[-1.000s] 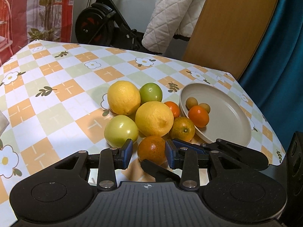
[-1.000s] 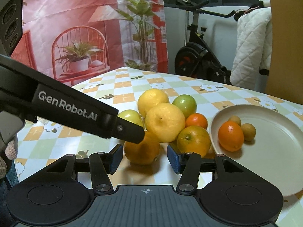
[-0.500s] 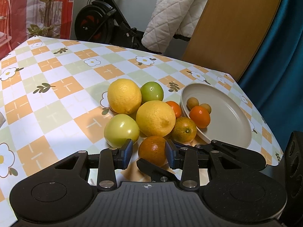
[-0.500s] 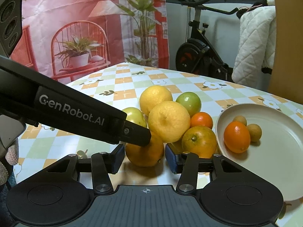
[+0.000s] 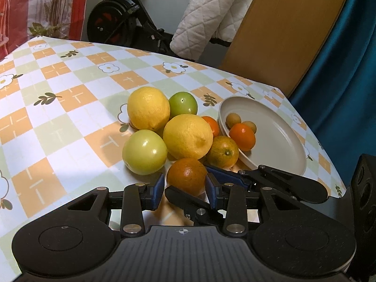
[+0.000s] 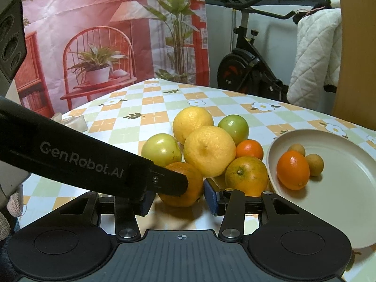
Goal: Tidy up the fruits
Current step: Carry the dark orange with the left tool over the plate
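Both grippers have edged closer to the fruit pile since a second ago, and the nearest orange (image 5: 186, 175) now sits between the spread fingers of the left gripper (image 5: 185, 189) and, from the other side, between those of the right gripper (image 6: 179, 196). Neither pair pinches it; a gap shows on each side. On the right wrist view, the left gripper's black finger crosses in front and hides part of that orange (image 6: 182, 184). Behind it on the tabletop (image 5: 70, 117) lie two lemons, two green fruits, a second orange (image 5: 222, 151) and a small tangerine (image 5: 211, 124), half hidden. A plate (image 5: 282, 145) to the right holds another tangerine (image 5: 242, 136) and two small brownish fruits, too small to name.
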### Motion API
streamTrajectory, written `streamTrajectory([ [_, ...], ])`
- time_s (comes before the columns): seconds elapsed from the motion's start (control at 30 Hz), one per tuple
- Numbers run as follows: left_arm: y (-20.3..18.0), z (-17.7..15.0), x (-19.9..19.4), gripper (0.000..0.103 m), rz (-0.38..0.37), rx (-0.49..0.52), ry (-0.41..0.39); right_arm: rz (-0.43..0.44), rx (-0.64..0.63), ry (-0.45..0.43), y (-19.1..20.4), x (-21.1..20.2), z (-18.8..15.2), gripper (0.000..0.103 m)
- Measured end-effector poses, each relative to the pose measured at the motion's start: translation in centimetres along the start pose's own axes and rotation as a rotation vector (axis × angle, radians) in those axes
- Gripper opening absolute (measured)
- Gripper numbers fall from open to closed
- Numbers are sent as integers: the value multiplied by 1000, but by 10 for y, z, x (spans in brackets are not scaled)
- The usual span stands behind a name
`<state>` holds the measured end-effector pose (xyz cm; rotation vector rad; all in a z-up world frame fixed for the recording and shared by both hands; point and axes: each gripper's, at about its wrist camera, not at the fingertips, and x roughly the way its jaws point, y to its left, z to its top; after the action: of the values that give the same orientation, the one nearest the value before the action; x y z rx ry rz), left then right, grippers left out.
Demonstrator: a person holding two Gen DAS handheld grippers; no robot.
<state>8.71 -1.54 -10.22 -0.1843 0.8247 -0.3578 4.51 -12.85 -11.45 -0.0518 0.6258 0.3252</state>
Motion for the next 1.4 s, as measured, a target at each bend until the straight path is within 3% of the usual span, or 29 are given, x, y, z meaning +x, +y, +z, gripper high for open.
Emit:
streamTrajectory([
  [0.43, 3, 1, 9, 47, -28, -31, 14, -5, 22, 19, -3, 4, 0, 42],
  [0.77, 1, 0, 3, 44, -49, -19, -3, -8, 18, -20, -3, -4, -3, 41],
  [1.4, -77, 21, 8, 43, -61, 209, -50, -99, 147, -189, -50, -56, -13, 41],
])
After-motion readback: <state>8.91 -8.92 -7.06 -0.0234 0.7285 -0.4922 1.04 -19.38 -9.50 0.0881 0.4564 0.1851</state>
